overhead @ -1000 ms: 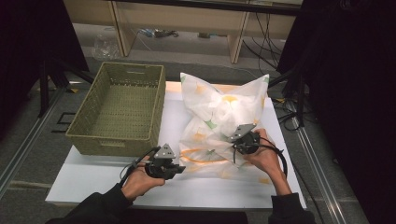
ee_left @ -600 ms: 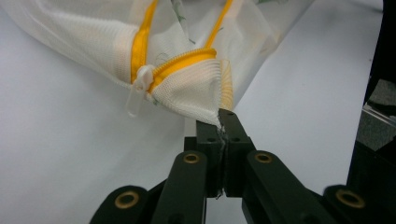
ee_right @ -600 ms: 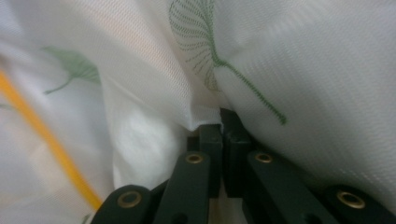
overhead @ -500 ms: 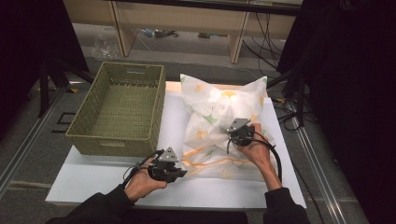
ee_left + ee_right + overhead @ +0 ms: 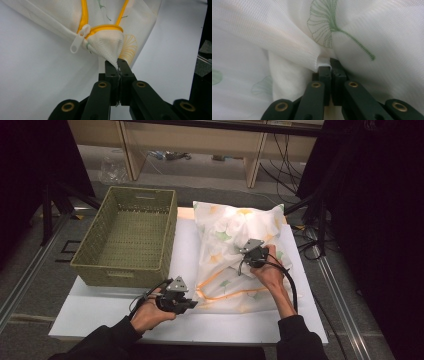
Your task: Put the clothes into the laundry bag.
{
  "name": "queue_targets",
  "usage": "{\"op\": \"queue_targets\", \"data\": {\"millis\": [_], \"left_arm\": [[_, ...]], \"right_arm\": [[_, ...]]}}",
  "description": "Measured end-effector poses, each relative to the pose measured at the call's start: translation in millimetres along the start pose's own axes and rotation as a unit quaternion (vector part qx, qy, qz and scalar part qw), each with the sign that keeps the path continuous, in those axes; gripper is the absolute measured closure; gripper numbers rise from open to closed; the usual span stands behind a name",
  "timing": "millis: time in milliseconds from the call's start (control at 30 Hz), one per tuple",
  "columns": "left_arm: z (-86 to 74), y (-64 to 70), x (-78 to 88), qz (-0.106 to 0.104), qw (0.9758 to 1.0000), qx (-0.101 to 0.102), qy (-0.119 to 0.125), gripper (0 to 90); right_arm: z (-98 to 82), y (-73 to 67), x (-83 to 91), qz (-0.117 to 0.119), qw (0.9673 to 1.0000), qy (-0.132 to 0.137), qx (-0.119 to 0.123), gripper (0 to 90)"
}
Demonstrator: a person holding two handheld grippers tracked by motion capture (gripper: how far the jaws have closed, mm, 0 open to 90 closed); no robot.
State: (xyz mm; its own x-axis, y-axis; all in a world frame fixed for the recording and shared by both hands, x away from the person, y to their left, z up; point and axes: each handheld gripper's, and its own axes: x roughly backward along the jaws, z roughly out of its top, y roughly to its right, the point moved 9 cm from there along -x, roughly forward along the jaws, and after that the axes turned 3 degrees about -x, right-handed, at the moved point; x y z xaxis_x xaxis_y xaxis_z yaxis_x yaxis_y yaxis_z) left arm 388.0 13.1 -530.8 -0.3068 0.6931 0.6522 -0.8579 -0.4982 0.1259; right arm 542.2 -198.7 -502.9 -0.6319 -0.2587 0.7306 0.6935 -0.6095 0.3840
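Observation:
A white mesh laundry bag [image 5: 235, 240] with green and orange leaf prints and a yellow zipper [image 5: 105, 27] lies bulging on the white table top [image 5: 100, 307]. My left gripper [image 5: 192, 304] is shut on the bag's near left corner [image 5: 110, 50], just below the white zipper pull [image 5: 78, 42]. My right gripper [image 5: 241, 266] is shut on a fold of the bag's mesh [image 5: 317, 53] near the bag's middle, with the cloth bunched up around its closed jaws [image 5: 331, 67].
An empty green woven basket [image 5: 127, 235] stands at the left of the table, touching the bag's left side. Behind the table are wooden shelf legs and cables on the floor. Dark stands flank both sides.
My right gripper has moved up the bag toward its middle, dragging the mesh with it, so the bag looks more bunched. The left gripper has kept still on the corner.

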Motion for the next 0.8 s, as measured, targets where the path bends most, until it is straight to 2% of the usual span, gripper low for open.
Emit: {"op": "queue_targets", "data": {"millis": [100, 200, 233, 267, 300, 400, 467, 500, 533, 567, 600, 633, 700, 733, 767, 800], "left_arm": [[-0.6, -4.1, 5.3, 0.005, 1.0, 0.006, 0.003, 88.1], [-2.6, -9.9, 9.6, 0.012, 0.9998, 0.015, 0.007, 88.1], [-3.3, -11.7, 10.8, 0.013, 0.9998, 0.013, 0.005, 88.1], [-3.4, -11.4, 10.6, 0.009, 0.9997, 0.021, 0.009, 88.0], [-3.8, -12.4, 11.0, 0.01, 0.9998, 0.017, 0.007, 88.1], [-5.0, -11.8, 11.9, 0.008, 0.9997, 0.02, 0.007, 87.9], [-4.8, -12.6, 12.9, 0.01, 0.9998, 0.015, 0.007, 87.9], [-5.3, -12.6, 12.9, 0.01, 0.9998, 0.016, 0.006, 87.9], [-6.1, -12.5, 13.1, 0.012, 0.9996, 0.025, 0.006, 87.9], [-6.1, -13.0, 13.6, 0.01, 0.9997, 0.023, 0.006, 87.9], [-6.0, -13.3, 14.1, 0.01, 0.9997, 0.024, 0.005, 87.9], [-6.8, -13.9, 14.8, 0.013, 0.9994, 0.033, 0.001, 87.8], [-7.1, -14.4, 16.1, 0.01, 0.9994, 0.032, 0.003, 87.8], [-7.9, -14.1, 16.7, 0.011, 0.9992, 0.038, 0.002, 87.9], [-8.2, -15.6, 17.8, 0.014, 0.9994, 0.031, 0.001, 87.9], [-7.2, -14.6, 18.1, 0.007, 0.9995, 0.032, 0.005, 87.9]], "right_arm": [[-1.3, -5.3, 9.4, 0.009, 0.9999, 0.001, 0.007, 89.8], [-1.9, -10.2, 23.7, 0.02, 0.9993, 0.005, 0.031, 89.9], [-2.2, -11.7, 28.1, 0.022, 0.9995, 0.005, 0.022, 89.9], [-1.4, -13.2, 33.6, 0.026, 0.9993, 0.009, 0.023, 89.9], [-0.5, -15.9, 40.6, 0.033, 0.9992, 0.014, 0.02, 89.9], [2.7, -22.9, 55.6, 0.046, 0.9983, 0.028, 0.024, 89.9], [4.1, -27.3, 63.4, 0.049, 0.9978, 0.033, 0.031, 90.0], [4.8, -29.1, 66.0, 0.052, 0.9972, 0.035, 0.042, 90.0], [4.3, -30.8, 68.0, 0.053, 0.9974, 0.032, 0.038, 90.0], [5.5, -32.3, 70.1, 0.055, 0.9967, 0.034, 0.049, 90.0], [5.1, -34.1, 72.3, 0.054, 0.9971, 0.031, 0.043, 90.0], [5.5, -35.1, 73.8, 0.055, 0.997, 0.031, 0.044, 90.0], [6.1, -38.0, 79.0, 0.058, 0.9965, 0.032, 0.05, 90.0], [6.2, -39.3, 81.3, 0.059, 0.9964, 0.033, 0.052, 90.0], [6.2, -40.2, 83.3, 0.059, 0.9961, 0.034, 0.056, 90.0], [5.4, -41.6, 85.2, 0.061, 0.9959, 0.032, 0.058, 90.0]]}}
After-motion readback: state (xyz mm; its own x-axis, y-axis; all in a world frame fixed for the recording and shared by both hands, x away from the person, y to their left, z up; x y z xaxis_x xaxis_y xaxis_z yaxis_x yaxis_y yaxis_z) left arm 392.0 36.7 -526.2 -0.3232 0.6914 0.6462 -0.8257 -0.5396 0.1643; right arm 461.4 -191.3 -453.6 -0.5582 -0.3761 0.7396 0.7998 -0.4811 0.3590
